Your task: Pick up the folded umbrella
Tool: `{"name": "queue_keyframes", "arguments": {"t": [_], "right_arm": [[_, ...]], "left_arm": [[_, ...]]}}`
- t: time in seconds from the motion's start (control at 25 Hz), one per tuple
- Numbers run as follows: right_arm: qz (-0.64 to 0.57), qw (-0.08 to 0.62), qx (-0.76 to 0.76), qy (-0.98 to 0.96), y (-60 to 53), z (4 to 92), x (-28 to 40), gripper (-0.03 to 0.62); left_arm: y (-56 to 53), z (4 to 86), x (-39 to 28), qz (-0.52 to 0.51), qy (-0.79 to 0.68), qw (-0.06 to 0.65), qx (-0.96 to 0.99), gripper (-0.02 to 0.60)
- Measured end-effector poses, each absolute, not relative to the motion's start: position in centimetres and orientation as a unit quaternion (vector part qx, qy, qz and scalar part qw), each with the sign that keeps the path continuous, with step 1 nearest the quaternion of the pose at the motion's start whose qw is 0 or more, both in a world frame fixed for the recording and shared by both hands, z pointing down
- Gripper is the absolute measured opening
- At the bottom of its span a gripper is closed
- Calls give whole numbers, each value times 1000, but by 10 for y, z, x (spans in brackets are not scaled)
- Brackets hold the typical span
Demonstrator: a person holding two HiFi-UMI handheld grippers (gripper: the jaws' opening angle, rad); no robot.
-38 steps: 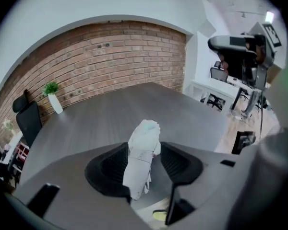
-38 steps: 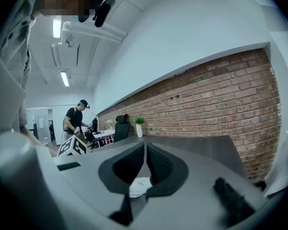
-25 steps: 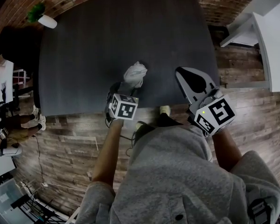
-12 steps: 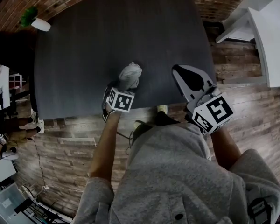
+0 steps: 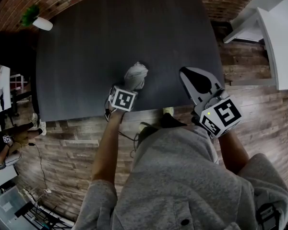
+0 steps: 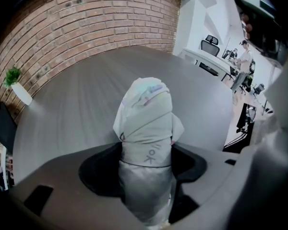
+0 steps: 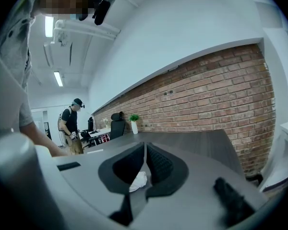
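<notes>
Two grippers in my feed. My left gripper [image 6: 146, 164] has its jaws clamped on the folded umbrella [image 6: 146, 111], a pale, wrapped bundle that sticks out past the jaws and away from the camera. In the head view the umbrella sits over the near part of the dark table [image 5: 110, 32]; I cannot tell whether it touches the top. My right gripper [image 5: 186, 74] hovers just beside it over the table's near edge, jaws pressed together with nothing between them.
</notes>
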State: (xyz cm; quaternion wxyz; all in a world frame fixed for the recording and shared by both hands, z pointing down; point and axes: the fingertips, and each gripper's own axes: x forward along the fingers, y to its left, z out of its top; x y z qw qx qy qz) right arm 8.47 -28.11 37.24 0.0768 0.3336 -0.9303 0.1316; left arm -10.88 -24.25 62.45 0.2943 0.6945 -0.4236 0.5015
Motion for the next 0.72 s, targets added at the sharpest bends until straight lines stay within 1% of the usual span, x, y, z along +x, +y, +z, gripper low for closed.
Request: {"name": "queue_keyframes", "arguments": {"t": [0.16,0.44,0.72], "right_arm": [[127,79,326,-933,-280,372,78,32],[121,81,320,-936,-278,370,73,31],[118,85,321,-936,-275,371,73,31]], "left_arm": [[-242,623,-106,497,-426,289,698,287],[-241,623,-107,486,-430,271,711,290],[-240,623,-106,482,-439,273,707,275]]}}
